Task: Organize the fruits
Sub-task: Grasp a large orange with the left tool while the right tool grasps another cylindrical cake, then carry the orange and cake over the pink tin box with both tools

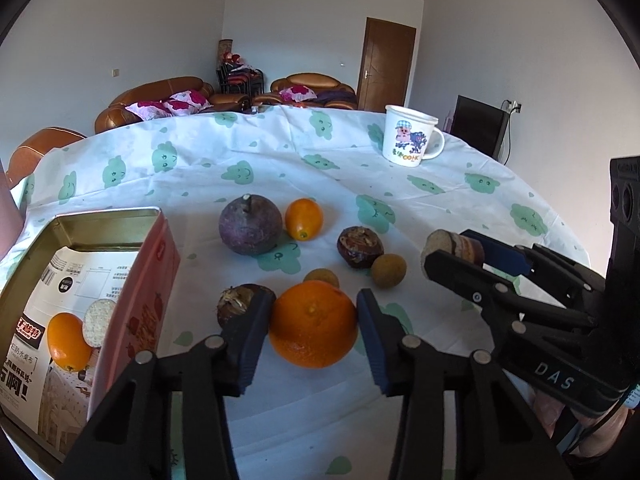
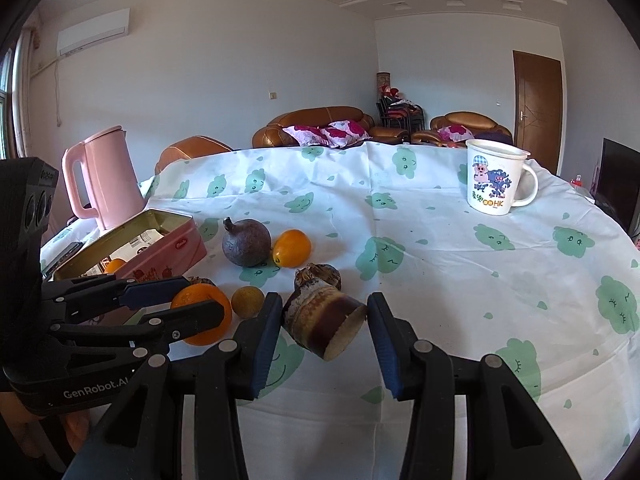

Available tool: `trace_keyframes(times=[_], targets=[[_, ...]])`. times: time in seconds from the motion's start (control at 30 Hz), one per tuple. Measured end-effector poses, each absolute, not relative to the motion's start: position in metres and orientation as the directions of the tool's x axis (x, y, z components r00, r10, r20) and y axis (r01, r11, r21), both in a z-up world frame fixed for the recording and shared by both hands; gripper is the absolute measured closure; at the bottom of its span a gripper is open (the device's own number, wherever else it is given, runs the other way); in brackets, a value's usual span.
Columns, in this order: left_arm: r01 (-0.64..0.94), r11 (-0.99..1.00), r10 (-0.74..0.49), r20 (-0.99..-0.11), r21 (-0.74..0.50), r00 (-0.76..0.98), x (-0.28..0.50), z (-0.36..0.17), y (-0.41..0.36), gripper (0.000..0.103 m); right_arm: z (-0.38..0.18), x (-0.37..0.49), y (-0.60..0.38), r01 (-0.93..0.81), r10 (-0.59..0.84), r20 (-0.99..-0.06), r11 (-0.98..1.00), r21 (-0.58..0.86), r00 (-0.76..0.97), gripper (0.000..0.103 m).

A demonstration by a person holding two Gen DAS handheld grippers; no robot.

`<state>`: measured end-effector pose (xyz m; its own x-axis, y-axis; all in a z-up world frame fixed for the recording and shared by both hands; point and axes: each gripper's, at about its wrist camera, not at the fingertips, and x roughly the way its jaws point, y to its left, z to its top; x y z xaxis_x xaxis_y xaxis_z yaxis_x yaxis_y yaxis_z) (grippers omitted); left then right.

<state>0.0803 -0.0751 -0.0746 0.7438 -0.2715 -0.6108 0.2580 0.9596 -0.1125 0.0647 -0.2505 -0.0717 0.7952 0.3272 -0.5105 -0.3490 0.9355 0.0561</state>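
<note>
Left gripper point(image 1: 312, 328) jaws apart, straddling the large orange point(image 1: 313, 325) on the tablecloth point(image 1: 280, 152), right gripper point(image 2: 324, 320) jaws apart around the cut brown stem piece point(image 2: 323, 322), pink tin point(image 1: 132, 280) at left, fruits nearby.

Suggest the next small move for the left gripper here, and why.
Probably close the left gripper on the orange: its jaws already sit open on either side of the fruit, which rests on the tablecloth beside the open tin.
</note>
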Motion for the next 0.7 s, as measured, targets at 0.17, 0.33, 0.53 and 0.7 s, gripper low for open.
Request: trace_keyframes(times=[0.17,0.33,0.53,0.7], targets=[[0.252,0.962,-0.266,-0.575,-0.106,0.774,0.074,-0.071,-0.074,0.057,-0.07,0.06,-0.252,-0.354,0.333,-0.485,0.934,0.051,0.809,0.057],[0.24,0.966,-0.251,-0.545,-0.093,0.8,0.068,-0.067,-0.073,0.057,-0.068,0.056,-0.252,-0.365,0.345,-0.465,0.93,0.049,0.815,0.057],[0.227,0.969,-0.244,-0.504,-0.096,0.829,0.062,-0.063,-0.069,0.057,-0.067,0.05,-0.253,-0.379,0.361,-0.432,0.924,0.046,0.826,0.057],[0.221,0.972,-0.233,-0.482,-0.083,0.844,0.058,-0.061,-0.069,0.057,-0.066,0.046,-0.253,-0.387,0.369,-0.411,0.921,0.042,0.834,0.057]])
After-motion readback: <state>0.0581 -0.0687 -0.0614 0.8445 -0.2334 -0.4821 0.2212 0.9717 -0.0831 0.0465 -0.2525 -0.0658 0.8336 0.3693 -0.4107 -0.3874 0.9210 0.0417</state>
